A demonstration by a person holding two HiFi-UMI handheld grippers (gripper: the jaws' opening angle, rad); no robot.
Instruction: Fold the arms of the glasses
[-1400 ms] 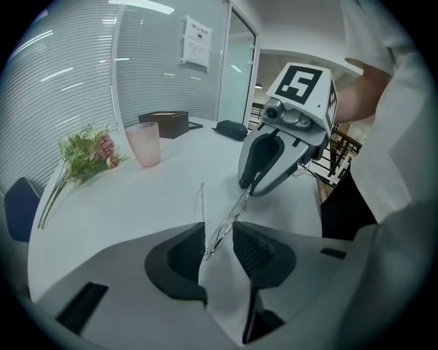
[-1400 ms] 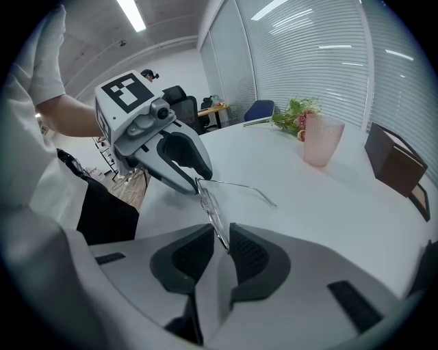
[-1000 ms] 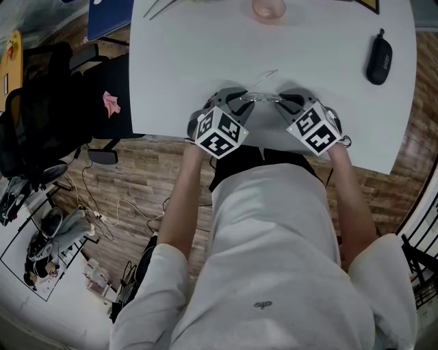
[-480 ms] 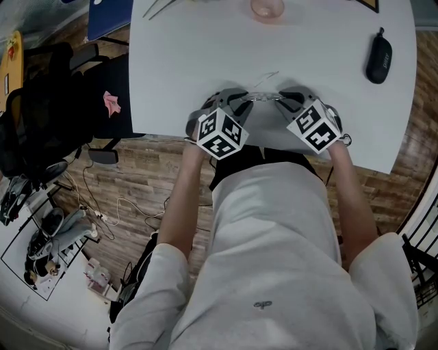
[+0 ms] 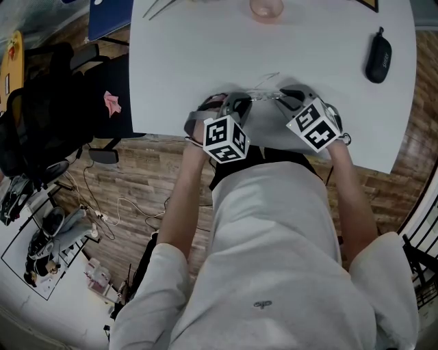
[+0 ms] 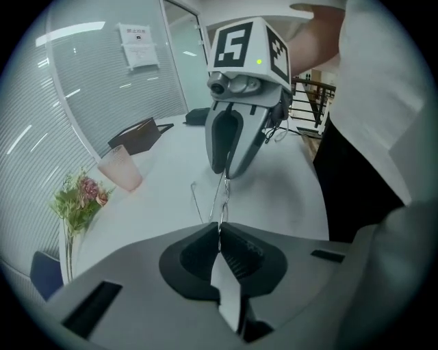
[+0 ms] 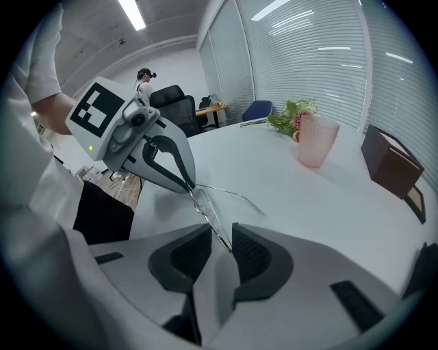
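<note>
Thin wire-frame glasses (image 5: pixel 263 96) hang just above the white table (image 5: pixel 178 55), near its front edge, between my two grippers. My left gripper (image 5: pixel 241 102) is shut on one end of the frame (image 6: pixel 222 198), the wire pinched between its pads (image 6: pixel 219 232). The right gripper (image 5: pixel 284 100) has the other end of the frame (image 7: pixel 209 208) inside its jaws (image 7: pixel 220 239). They stand apart and are opening, so the pads do not press the wire. One glasses arm (image 7: pixel 236 193) sticks out over the table away from me.
A pink cup (image 5: pixel 268 8) stands at the table's far edge, flowers (image 6: pixel 79 198) beside it. A black glasses case (image 5: pixel 378 59) lies at the far right and a brown box (image 7: pixel 390 164) beyond. A black office chair (image 5: pixel 41 109) stands left of the table.
My left gripper has rolled, so its marker cube shows a different face, and its jaws have closed on the frame. Both hands stayed where they were.
</note>
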